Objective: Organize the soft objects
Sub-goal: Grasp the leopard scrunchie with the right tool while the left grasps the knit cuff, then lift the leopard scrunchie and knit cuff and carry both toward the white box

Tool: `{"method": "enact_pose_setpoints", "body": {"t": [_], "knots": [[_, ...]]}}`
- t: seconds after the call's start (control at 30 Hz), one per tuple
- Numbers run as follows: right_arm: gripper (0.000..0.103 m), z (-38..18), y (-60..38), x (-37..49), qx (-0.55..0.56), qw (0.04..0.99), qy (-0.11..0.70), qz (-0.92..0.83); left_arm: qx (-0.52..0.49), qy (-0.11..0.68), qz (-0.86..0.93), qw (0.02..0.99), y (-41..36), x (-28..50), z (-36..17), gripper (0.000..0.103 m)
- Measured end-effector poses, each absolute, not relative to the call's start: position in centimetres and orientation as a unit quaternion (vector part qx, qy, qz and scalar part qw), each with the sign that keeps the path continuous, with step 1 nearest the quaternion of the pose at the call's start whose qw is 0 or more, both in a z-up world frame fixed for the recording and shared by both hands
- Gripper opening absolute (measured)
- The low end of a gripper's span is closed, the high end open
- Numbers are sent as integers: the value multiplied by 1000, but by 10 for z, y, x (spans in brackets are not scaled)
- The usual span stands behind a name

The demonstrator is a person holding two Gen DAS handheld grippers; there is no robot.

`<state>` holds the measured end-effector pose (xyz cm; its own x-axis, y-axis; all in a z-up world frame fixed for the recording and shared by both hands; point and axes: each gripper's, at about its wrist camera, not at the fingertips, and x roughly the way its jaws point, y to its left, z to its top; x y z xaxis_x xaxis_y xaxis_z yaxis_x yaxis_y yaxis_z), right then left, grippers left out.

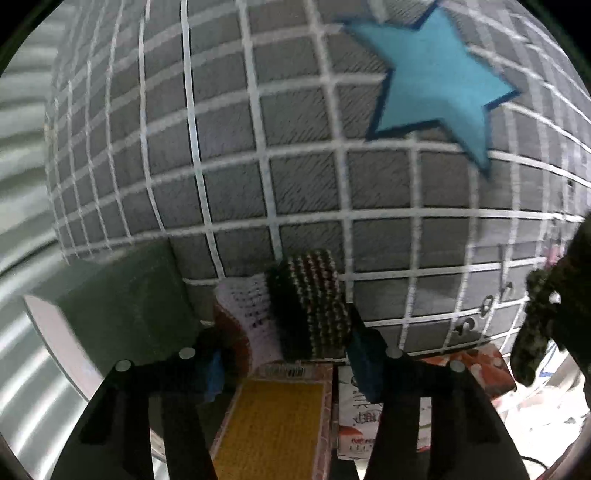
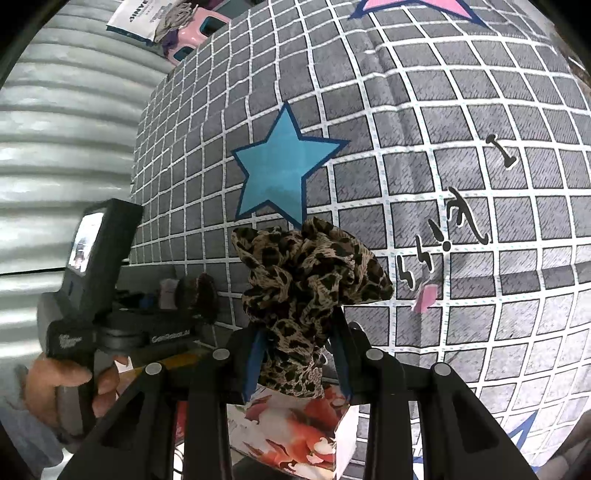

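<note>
The right claw [image 2: 297,356] is clamped on a leopard-print scrunchie [image 2: 314,273], its blue pads pinching the lower folds while the ruffled bulk stands up above the fingertips, lifted clear of the bed. Below it lies a floral packet [image 2: 295,439] in red and white.

In the left wrist view, the left claw [image 1: 288,363] straddles a dark striped knitted roll [image 1: 308,302]. The right-hand blue pad [image 1: 364,363] sits against the roll's side, but the left pad stands off it with a pink-and-white knitted piece [image 1: 245,310] in the gap, so whether the roll is gripped I cannot tell. Just under the fingers lies a yellow knitted item in a printed package [image 1: 273,424], with a white packet [image 1: 354,417] beside it.

Beyond both spreads the grey checked bedsheet [image 1: 295,147] with a blue star [image 1: 436,81]. At the far edge, in the right wrist view, a white packet and a pink object [image 2: 192,33] rest together.
</note>
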<state>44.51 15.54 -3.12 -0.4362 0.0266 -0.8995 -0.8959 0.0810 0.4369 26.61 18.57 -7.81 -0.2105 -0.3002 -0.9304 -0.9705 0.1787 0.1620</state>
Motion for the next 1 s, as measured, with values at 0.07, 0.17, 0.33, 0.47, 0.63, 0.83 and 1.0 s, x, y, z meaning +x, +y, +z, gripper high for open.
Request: {"method": "enact_pose_setpoints", "body": {"t": [0.07, 0.17, 0.33, 0.47, 0.63, 0.83, 1.0], "knots": [[35, -26, 155, 444, -354, 399, 612, 584, -459, 649, 430, 427, 185, 275, -60, 58], [35, -17, 155, 441, -356, 401, 603, 591, -438, 631, 451, 455, 180, 283, -28, 58], [35, 0, 155, 437, -360, 404, 585, 604, -421, 588, 491, 485, 175, 284, 24, 58], [35, 13, 156, 434, -363, 407, 570, 615, -407, 567, 515, 498, 167, 282, 45, 58], [35, 27, 152, 432, -366, 406, 556, 627, -405, 549, 531, 504, 158, 273, 63, 58], [35, 32, 136, 434, -378, 406, 543, 630, -405, 538, 538, 507, 140, 267, 69, 58], [35, 28, 117, 447, -384, 419, 545, 617, -409, 528, 538, 514, 133, 266, 76, 58]]}}
